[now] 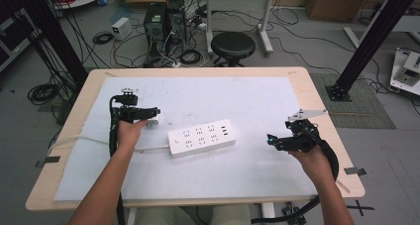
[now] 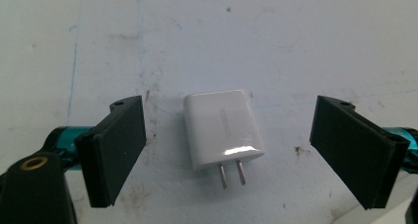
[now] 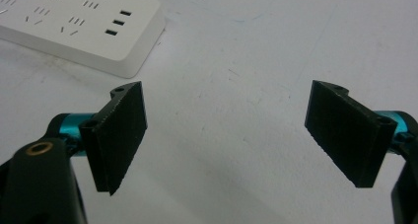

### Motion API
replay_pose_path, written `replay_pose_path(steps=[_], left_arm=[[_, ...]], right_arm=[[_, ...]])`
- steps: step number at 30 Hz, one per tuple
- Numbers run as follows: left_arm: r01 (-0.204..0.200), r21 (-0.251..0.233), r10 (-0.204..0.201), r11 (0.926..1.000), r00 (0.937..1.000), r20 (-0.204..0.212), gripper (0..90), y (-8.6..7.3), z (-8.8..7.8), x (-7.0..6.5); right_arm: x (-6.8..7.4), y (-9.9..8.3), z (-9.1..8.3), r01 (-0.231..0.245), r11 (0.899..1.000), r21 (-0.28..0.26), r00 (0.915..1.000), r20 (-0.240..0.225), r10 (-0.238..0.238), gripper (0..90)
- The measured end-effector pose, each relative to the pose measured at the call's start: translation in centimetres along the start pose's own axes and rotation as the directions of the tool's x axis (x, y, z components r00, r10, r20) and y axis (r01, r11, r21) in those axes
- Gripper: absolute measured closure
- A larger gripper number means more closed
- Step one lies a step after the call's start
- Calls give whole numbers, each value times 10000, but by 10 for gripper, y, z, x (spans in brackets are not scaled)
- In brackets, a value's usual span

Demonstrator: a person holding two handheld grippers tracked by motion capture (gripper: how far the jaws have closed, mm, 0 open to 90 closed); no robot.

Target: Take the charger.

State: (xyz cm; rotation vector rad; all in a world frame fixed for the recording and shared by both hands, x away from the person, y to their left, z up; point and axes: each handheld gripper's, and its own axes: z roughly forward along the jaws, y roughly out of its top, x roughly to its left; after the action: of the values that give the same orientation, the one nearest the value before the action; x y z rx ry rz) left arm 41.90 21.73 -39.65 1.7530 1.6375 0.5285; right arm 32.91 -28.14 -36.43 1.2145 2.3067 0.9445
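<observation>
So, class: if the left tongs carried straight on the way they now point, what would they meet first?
Most likely the white charger, which lies flat on the mat between the wide-open left tongs, prongs toward the camera. How far off it lies is unclear.

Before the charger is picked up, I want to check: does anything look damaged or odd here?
Nothing looks damaged. The white charger lies flat, prongs free, between the open left gripper fingers. The white mat shows only smudges.

Looks like a robotics lab: computer towers [image 1: 163, 19] and tangled cables [image 1: 124, 46] on the floor, black aluminium frame posts [image 1: 369, 36], stool [image 1: 233, 46], cardboard boxes [image 1: 337, 2], white-matted test table [image 1: 317, 96].
</observation>
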Motion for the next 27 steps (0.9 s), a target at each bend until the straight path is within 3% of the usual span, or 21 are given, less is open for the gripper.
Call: replay_pose_path(steps=[3,10,13,21,22,27], left_arm=[[-52,390,54,9992,10000,-63,139,-2,11,-1],[-127,599,134,9981,9998,-116,141,-3,25,-3],[-179,860,217,9961,9988,-433,141,-5,33,-1],[-128,1108,177,9938,9989,-433,161,-7,40,2],[-274,1311,317,9910,9990,-306,180,-8,42,2],[-312,1405,367,9896,9987,-365,206,-9,45,1]], right_arm=[[0,0,0,-27,10000,3,10000,3,27,164],[-1,-1,-1,-140,9999,-45,9999,63,140,165],[-2,-2,-1,-133,9999,-42,9999,71,133,165],[-4,-5,-2,-183,9998,34,9998,94,183,164],[-4,-5,-2,-198,9998,16,9998,95,198,165],[-5,-5,-2,-175,9998,58,9998,110,175,165]])
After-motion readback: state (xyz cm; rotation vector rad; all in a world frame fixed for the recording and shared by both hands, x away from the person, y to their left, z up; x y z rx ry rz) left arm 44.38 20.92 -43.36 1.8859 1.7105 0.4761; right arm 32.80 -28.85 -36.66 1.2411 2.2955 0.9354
